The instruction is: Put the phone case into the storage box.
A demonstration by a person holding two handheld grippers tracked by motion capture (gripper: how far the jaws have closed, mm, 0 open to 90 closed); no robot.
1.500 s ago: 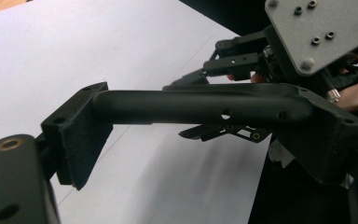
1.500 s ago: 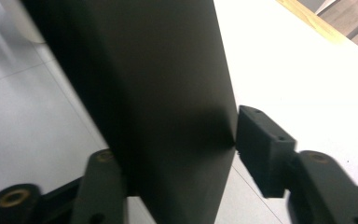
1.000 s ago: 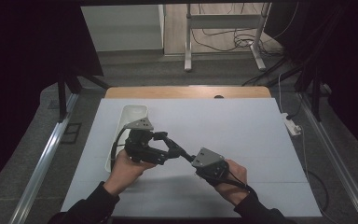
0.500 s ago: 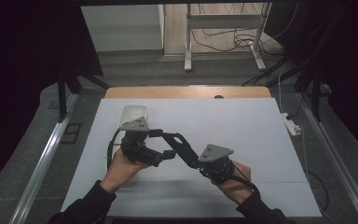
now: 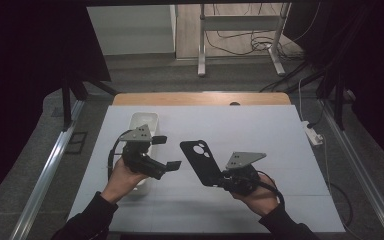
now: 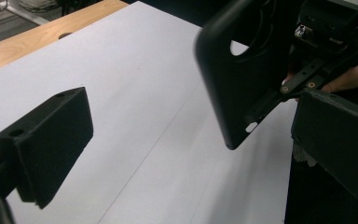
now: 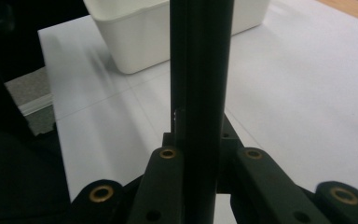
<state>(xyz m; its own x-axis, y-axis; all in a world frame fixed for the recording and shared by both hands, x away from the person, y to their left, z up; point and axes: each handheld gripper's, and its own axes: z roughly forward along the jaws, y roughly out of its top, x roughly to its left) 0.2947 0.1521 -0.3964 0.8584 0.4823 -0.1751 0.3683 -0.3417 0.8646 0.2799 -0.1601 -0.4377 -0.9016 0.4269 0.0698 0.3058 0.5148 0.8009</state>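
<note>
White bench [image 5: 280, 150] below, white bin [image 5: 142, 121] far left; black phone case [image 5: 200, 161] held edge-on above bench in right gripper [image 5: 219, 180] fingers; left gripper [image 5: 166, 151] fingers just opened wide, empty; handover done, next likely carrying case to bin

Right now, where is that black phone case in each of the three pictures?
High view: black phone case at centre, tilted, clamped in the right gripper.
Left gripper view: upper right, camera cutout visible, above the table.
Right gripper view: a dark edge-on bar up the middle.
Shared landmark: the white bin appears in the high and right gripper views.
</note>
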